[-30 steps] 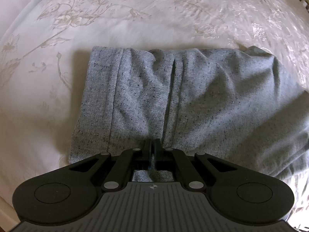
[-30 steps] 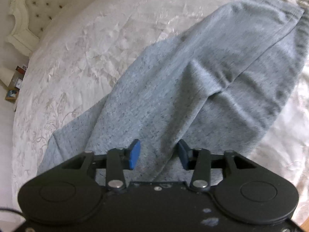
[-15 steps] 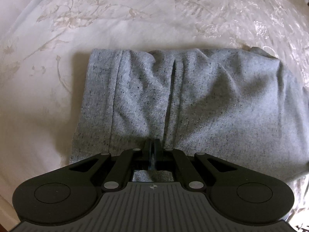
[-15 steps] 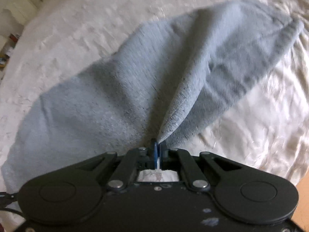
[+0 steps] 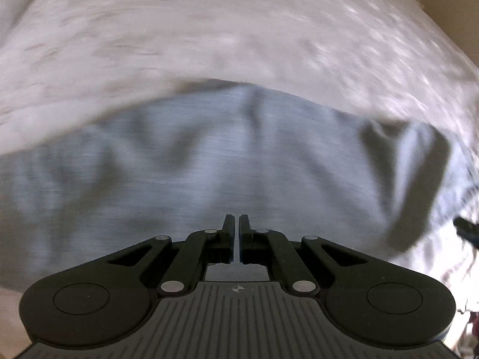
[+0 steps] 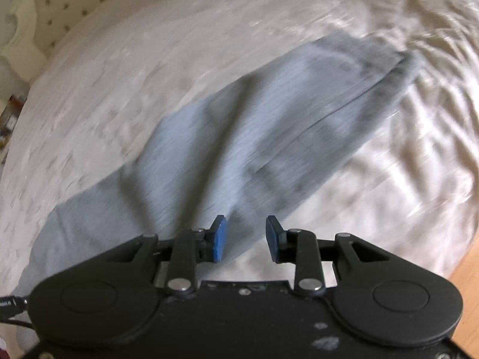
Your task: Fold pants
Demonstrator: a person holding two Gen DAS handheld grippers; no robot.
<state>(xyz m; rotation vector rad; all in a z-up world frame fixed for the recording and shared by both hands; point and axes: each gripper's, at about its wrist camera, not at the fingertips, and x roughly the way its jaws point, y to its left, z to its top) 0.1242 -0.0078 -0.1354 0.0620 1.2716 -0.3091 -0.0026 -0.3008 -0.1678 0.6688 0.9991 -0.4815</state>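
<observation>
My left gripper (image 5: 238, 224) is closed, the two black fingers almost touching w/ only a thin slit between; I see no cloth pinched between them, it hangs just above the grey pants (image 5: 209, 173). In the left wrist view the pants lie across the white bedspread (image 5: 239, 36) as a wide band, from left edge to right, w/ soft wrinkles; picture is very blurred.

My right gripper (image 6: 246, 237) is apart, its jaws have just been opening. The blue pads (image 6: 218, 239) have nothing pressed between them; the near edge of the pants (image 6: 254, 125) lies under the left pad, bedspread (image 6: 149, 53) under the right one. In this view the pants run diagonal, from lower left to the hem at upper right. Tufted headboard (image 6: 45, 15) at top left.
</observation>
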